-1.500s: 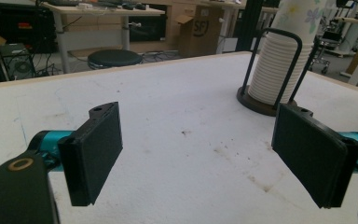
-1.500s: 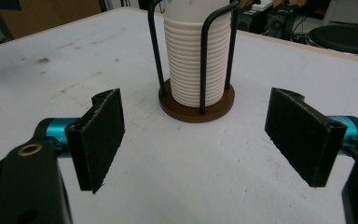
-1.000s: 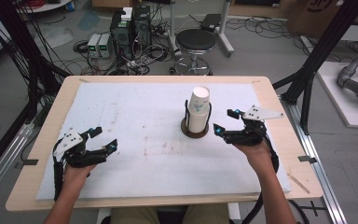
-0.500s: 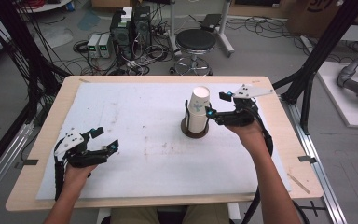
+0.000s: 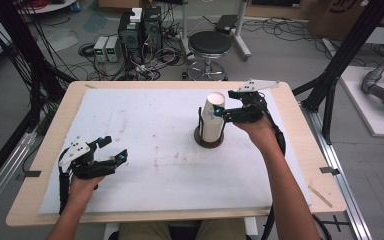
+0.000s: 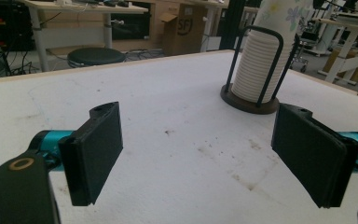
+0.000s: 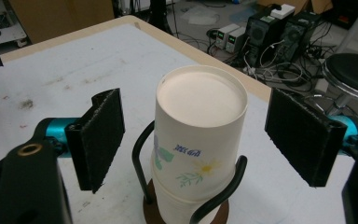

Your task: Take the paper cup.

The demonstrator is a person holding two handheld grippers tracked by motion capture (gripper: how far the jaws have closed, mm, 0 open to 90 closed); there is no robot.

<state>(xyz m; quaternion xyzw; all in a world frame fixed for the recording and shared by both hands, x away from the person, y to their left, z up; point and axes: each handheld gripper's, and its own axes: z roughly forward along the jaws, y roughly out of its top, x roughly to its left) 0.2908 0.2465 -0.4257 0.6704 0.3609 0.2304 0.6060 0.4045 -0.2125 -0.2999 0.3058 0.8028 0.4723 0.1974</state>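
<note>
Right gripper view puts your right gripper (image 7: 191,140) with its black pads spread wide to either side of the top white paper cup with a printed flower (image 7: 198,135), touching nothing. That cup sits upside down as the uppermost of a ribbed stack of white paper cups (image 6: 263,65) held in a round dark-brown base with black wire uprights (image 5: 211,137), right of centre on the white foam-covered table (image 5: 145,135).

Close too low, I judge, and you would pinch two nested cups together, or catch a wire upright and drag the whole holder. Squeeze hard and the thin paper wall will likely buckle. Pull at a slant and the cup may jam against the wires and tip the stand.

Your left gripper (image 5: 111,150) rests released near the table's front-left, well apart from the holder, too far to steady it.
</note>
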